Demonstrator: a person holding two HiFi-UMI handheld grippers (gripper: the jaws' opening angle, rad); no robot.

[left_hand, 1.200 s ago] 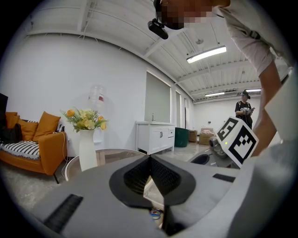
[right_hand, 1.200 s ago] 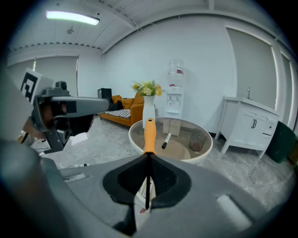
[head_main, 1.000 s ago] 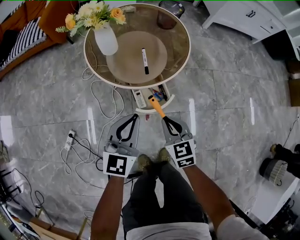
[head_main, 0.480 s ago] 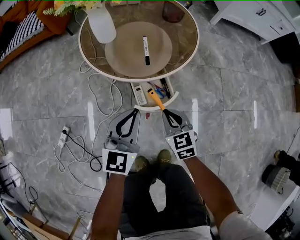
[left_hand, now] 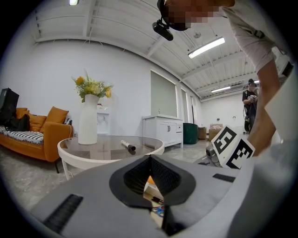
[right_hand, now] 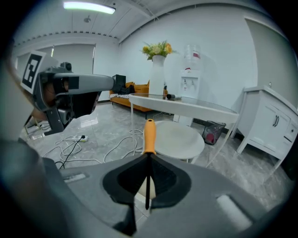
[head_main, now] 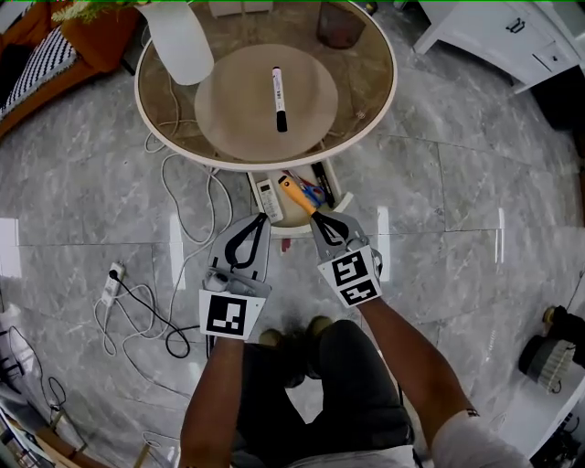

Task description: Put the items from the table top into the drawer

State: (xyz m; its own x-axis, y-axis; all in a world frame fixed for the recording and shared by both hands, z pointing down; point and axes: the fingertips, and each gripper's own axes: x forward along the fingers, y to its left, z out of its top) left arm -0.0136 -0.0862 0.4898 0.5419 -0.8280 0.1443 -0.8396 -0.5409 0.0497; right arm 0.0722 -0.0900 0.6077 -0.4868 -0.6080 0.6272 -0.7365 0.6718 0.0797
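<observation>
A black and white marker (head_main: 277, 99) lies on the round glass table (head_main: 375, 114). Under the table's near edge a white drawer (head_main: 342, 196) stands open, with a white remote (head_main: 268, 195), blue scissors (head_main: 313, 191) and a dark pen inside. My right gripper (head_main: 317, 217) is shut on the shaft of an orange-handled screwdriver (head_main: 294, 194), whose handle pokes forward over the drawer. In the right gripper view the screwdriver (right_hand: 149, 135) stands up from the right gripper (right_hand: 148, 155). My left gripper (head_main: 260, 219) is at the drawer's near left corner, and the left gripper (left_hand: 150, 158) has its tips together with nothing held.
A white vase (head_main: 178, 41) with flowers stands at the table's far left. White cables (head_main: 174, 228) and a power strip (head_main: 111, 279) lie on the floor to the left. An orange sofa (head_main: 37, 46), a bin (head_main: 338, 23) and a white cabinet (head_main: 512, 32) ring the table.
Both grippers have sunk and come closer to the open drawer. The screwdriver's handle now reaches over the drawer. The marker on the table has not moved.
</observation>
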